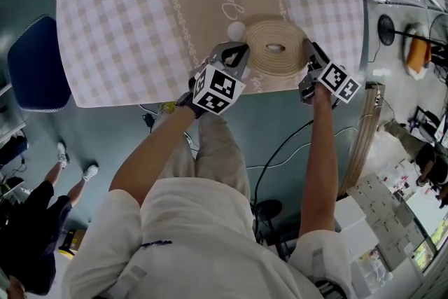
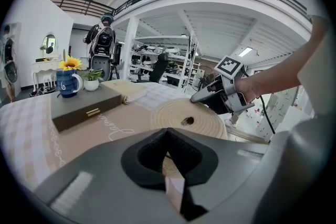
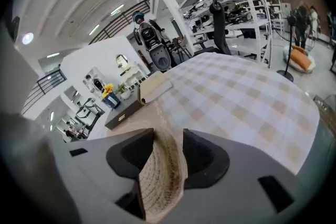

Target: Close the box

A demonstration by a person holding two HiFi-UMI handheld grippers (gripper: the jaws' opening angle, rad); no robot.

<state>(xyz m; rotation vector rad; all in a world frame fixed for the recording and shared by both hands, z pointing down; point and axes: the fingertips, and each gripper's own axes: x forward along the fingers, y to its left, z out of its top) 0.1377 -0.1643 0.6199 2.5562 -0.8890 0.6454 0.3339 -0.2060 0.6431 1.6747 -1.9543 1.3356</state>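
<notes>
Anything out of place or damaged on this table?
Nothing looks spilled or damaged. The round woven box sits close to the near edge of the table, and a small white ball lies loose beside it.

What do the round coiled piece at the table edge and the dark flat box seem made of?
The round coiled piece: probably woven straw or rope, matte tan; concentric coiled ridges show. The dark flat box: smooth matte covering, maybe leatherette or painted wood, unclear which; its clasp looks like shiny gold metal.

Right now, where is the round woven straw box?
Head view: the box sits at the checked table's near edge, flanked by the left tongs and right tongs, a small white ball just beyond it.
</notes>
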